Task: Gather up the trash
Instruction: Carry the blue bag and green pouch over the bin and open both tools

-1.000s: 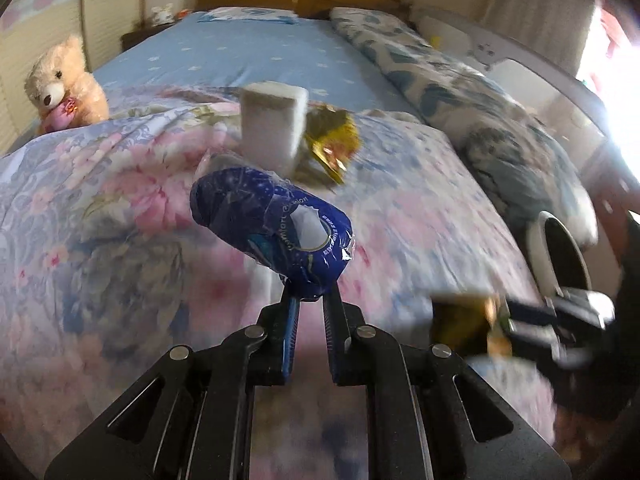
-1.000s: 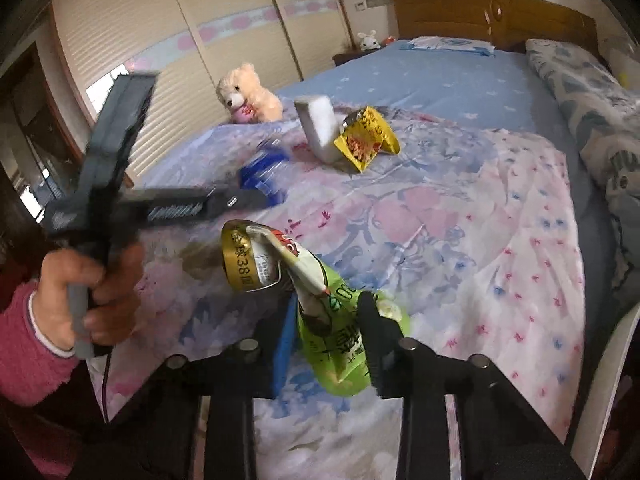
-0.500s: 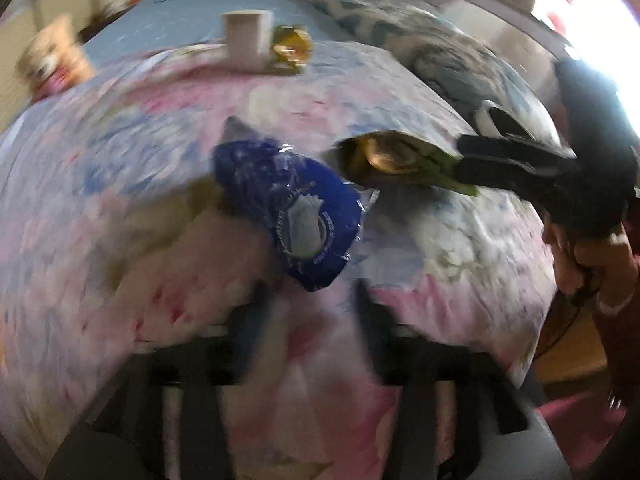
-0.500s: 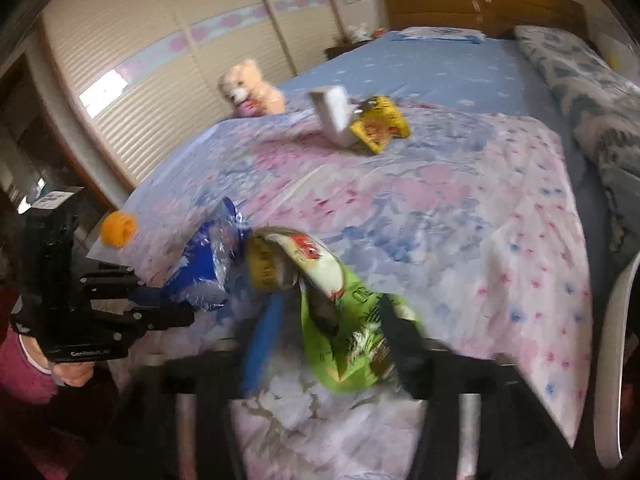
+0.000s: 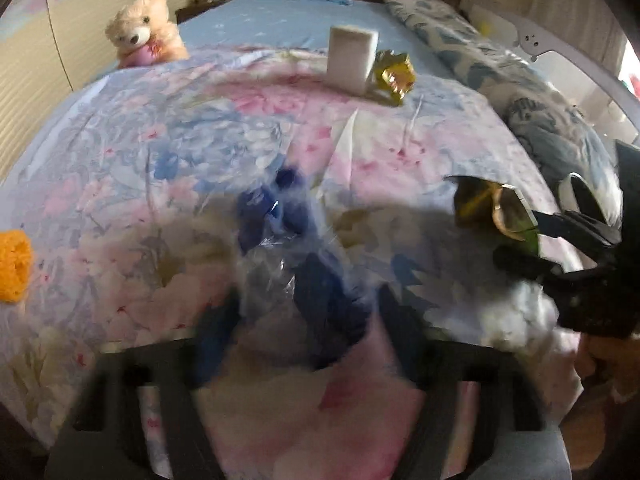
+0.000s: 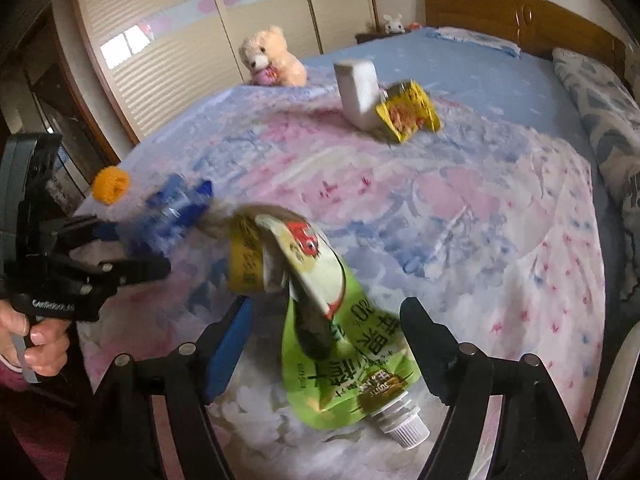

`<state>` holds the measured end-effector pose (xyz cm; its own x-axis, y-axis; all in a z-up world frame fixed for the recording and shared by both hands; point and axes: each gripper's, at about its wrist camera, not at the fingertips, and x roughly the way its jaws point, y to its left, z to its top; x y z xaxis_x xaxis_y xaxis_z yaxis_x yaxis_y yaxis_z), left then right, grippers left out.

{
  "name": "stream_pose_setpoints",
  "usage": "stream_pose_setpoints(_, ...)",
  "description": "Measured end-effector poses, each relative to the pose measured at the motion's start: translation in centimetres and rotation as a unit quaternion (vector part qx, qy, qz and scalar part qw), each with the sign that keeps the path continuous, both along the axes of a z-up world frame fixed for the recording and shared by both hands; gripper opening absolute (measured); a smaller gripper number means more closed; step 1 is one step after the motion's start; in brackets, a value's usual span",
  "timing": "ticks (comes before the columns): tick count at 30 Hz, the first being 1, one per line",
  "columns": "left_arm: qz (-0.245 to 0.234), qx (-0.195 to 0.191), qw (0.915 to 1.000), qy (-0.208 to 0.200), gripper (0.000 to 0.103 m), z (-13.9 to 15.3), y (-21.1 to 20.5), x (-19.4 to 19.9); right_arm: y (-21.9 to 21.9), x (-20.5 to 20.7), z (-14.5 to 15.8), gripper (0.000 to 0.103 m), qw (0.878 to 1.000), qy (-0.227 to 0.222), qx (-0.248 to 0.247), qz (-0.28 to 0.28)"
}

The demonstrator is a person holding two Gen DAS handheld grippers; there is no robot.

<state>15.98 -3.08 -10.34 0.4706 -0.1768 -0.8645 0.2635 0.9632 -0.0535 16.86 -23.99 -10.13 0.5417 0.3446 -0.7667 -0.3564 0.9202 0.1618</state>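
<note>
The right gripper is standing wide open around the green spouted pouch, pads clear of it, the pouch lying lengthwise between the fingers with its white cap nearest the wrist. The left gripper is closing, jaws part open, the blue wrapper just ahead between its blurred fingers, apparently loose. The yellow snack packet is lying well beyond both, nearer the right gripper.

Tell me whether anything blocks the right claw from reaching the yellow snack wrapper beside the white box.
Yes: the green spouted pouch lies between the open fingers of the right claw. Beyond it, only bare floral bedspread leads to the yellow snack wrapper.
</note>
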Motion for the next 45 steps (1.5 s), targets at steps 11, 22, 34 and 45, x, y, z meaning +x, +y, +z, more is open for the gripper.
stream_pose_setpoints(11,-0.081,-0.025,0.9957,-0.038,0.035,2.2,-3.7,-2.3,-3.4,-2.6,2.7,0.017,0.991,-0.009,0.097,-0.095)
stream_pose_setpoints(22,-0.157,-0.046,0.9853,-0.049,0.035,3.6,-9.8,-4.4,-9.1,-7.4,3.6,0.017,0.968,-0.014,0.159,-0.196)
stream_pose_setpoints(34,-0.22,-0.038,0.9735,-0.049,0.035,4.0,-16.0,-6.6,-15.0,-11.4,3.6,0.017,0.943,-0.02,0.187,-0.274)
stream_pose_setpoints(45,-0.258,-0.034,0.9642,-0.053,0.035,4.5,-20.4,-7.8,-19.4,-14.1,4.5,0.017,0.924,-0.042,0.19,-0.329)
